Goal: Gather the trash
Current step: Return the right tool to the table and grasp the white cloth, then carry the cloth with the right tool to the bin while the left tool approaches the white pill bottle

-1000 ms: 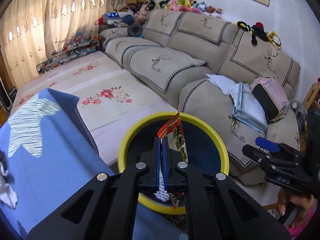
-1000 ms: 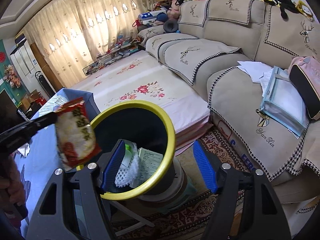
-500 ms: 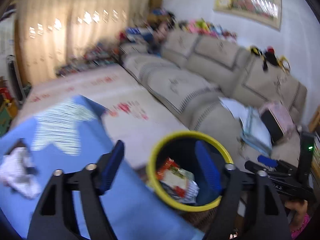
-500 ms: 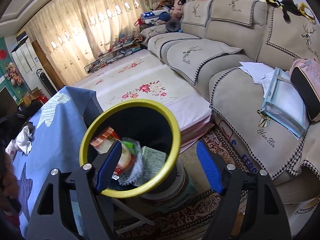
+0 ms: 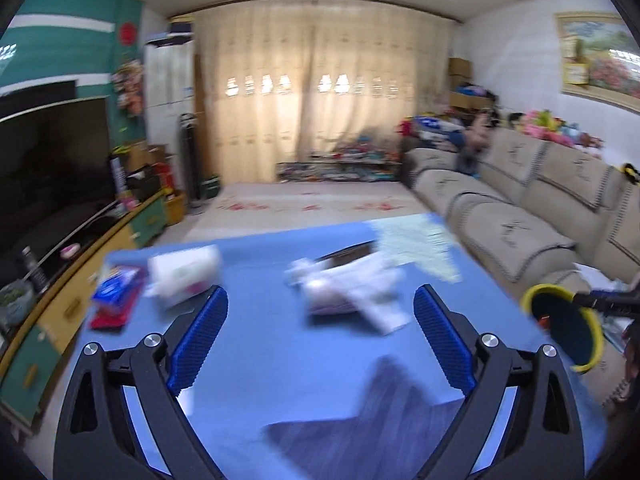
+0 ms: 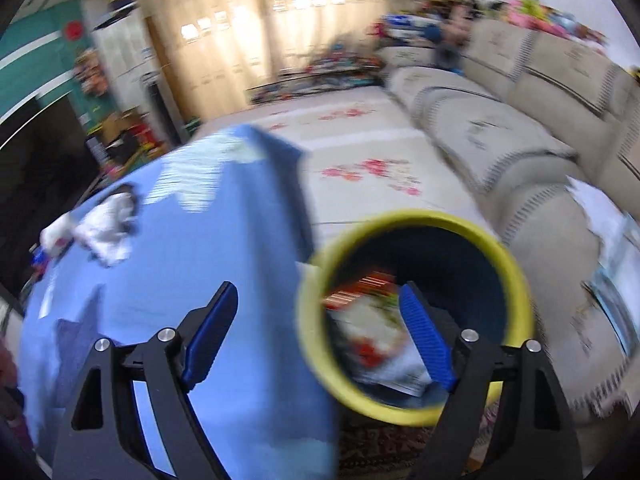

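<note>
Right wrist: red snack wrapper [image 6: 370, 320] in bin [image 6: 516, 272]; print blurred, unreadable.

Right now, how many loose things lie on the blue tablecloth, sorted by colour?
White: 2, the crumpled white tissue heap and the white paper roll.
Blue: 1, the blue packet.
Red: 1, the flat red item beneath it.
Total: 4.

My table [image 5: 280, 360] is the landmark. On it lie crumpled paper [image 5: 352, 292] near the middle, a roll [image 5: 184, 272] to its left, and a packet [image 5: 116, 292] further left by the edge. Off the table's right side stands the bin [image 6: 416, 312], with wrappers [image 6: 372, 320] in it. Beyond the bin runs the sofa [image 5: 520, 208]. Left of the table stands the TV [image 5: 52, 160].
</note>
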Tool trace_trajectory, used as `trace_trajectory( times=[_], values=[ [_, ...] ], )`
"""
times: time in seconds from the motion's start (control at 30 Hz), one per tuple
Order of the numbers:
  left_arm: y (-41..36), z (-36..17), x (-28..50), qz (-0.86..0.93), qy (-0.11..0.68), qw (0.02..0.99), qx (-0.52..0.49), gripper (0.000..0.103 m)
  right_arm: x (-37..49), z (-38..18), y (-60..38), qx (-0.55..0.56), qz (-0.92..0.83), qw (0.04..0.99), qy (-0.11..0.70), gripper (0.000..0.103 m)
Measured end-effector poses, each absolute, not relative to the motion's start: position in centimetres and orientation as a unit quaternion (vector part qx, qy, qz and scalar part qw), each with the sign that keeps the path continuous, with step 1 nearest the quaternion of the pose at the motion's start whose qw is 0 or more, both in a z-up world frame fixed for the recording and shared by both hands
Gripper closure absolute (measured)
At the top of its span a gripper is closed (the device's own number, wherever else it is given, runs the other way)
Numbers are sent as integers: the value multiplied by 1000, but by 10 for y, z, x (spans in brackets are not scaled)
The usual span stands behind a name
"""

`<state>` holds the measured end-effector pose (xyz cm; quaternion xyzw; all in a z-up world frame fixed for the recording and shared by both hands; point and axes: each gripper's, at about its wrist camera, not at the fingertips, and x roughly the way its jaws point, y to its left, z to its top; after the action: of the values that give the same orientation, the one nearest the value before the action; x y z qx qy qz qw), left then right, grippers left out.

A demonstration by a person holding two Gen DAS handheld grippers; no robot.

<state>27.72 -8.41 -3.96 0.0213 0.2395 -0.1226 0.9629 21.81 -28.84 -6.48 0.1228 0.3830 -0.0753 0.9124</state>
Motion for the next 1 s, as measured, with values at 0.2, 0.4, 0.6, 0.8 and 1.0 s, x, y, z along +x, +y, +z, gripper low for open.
trace_trajectory(
  times=[0.2, 0.4, 0.6, 0.8, 1.0],
  values=[
    [-18, -61, 291, -68, 234, 970, -10, 10, 299, -59, -187, 79, 32, 913, 399, 23],
    [-2, -71, 296, -71, 236, 968, -47, 10, 366, -69, -113, 37, 87, 906, 412, 23],
    [-5, -69, 296, -70, 242, 967, -48, 10, 407, -82, -117, 65, 69, 902, 422, 23],
    [-3, -72, 299, -69, 248, 965, -58, 10, 425, -92, -120, 101, 99, 890, 433, 38],
    [-7, -72, 299, -71, 249, 964, -55, 10, 414, -70, -115, 94, 106, 896, 420, 100]
  ],
)
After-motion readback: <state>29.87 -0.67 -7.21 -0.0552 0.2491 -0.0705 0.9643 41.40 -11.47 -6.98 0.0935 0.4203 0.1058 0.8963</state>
